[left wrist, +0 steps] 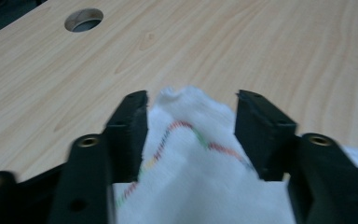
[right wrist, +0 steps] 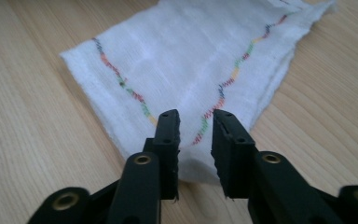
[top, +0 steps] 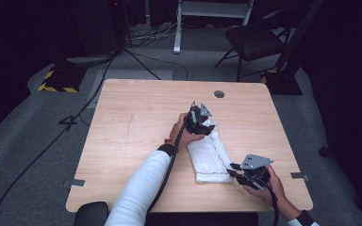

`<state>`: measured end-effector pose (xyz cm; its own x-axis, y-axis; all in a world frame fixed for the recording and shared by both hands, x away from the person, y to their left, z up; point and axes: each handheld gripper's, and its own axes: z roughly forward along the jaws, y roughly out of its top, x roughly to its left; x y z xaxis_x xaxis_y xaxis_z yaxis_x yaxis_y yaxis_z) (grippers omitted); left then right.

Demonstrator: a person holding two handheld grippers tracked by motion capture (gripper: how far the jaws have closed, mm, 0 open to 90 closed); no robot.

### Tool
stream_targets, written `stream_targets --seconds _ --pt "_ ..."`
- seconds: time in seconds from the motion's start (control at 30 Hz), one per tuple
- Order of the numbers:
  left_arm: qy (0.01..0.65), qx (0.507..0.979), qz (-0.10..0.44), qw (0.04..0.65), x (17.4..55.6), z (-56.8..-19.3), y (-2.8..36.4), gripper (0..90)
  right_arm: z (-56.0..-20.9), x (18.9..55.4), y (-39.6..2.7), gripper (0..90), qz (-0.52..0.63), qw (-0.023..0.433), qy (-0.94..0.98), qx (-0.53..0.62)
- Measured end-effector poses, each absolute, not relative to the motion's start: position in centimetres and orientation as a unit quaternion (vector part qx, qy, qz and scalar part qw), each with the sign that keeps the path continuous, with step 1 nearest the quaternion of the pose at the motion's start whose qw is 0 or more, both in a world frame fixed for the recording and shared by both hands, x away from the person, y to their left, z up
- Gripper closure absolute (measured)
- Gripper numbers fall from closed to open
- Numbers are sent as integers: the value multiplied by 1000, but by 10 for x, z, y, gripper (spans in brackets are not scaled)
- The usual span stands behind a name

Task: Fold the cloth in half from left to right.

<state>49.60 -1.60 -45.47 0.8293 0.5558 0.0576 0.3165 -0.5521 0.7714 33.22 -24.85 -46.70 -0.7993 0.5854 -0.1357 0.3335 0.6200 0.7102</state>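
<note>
A folded white cloth (top: 212,155) with wavy coloured stitching lies on the wooden table (top: 132,127), right of centre. My left gripper (top: 202,123) hovers at the cloth's far end. In the left gripper view its jaws (left wrist: 191,100) stand apart, with the bunched end of the cloth (left wrist: 191,158) between them, not pinched. My right gripper (top: 233,168) is at the cloth's near right corner. In the right gripper view it (right wrist: 196,116) is open by a narrow gap above the near edge of the cloth (right wrist: 186,56), and nothing is clamped.
A round cable hole (top: 219,93) sits near the table's far edge, also seen as the hole (left wrist: 84,19) ahead of the left jaws. A black chair (top: 254,40) and cables (top: 89,99) are on the floor beyond the table.
</note>
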Motion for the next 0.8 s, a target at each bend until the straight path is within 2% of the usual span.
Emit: stream_targets --seconds 0.1,0.23,0.37,0.47,0.57,0.8 --pt "246 867 138 412 479 -451 0 332 -468 333 -255 610 347 185 877 275" --pt "232 869 124 418 451 -451 20 286 -467 338 -263 526 353 193 866 297" --pt "215 877 104 417 424 -458 30 279 -468 344 -264 490 352 200 863 302" --pt "177 895 76 402 406 -465 27 310 -470 349 -265 451 351 212 858 309" --pt "168 903 63 390 393 -475 20 318 -475 354 -264 434 341 221 859 312" --pt "161 917 63 359 386 -493 9 321 -487 363 -267 400 321 194 870 320"
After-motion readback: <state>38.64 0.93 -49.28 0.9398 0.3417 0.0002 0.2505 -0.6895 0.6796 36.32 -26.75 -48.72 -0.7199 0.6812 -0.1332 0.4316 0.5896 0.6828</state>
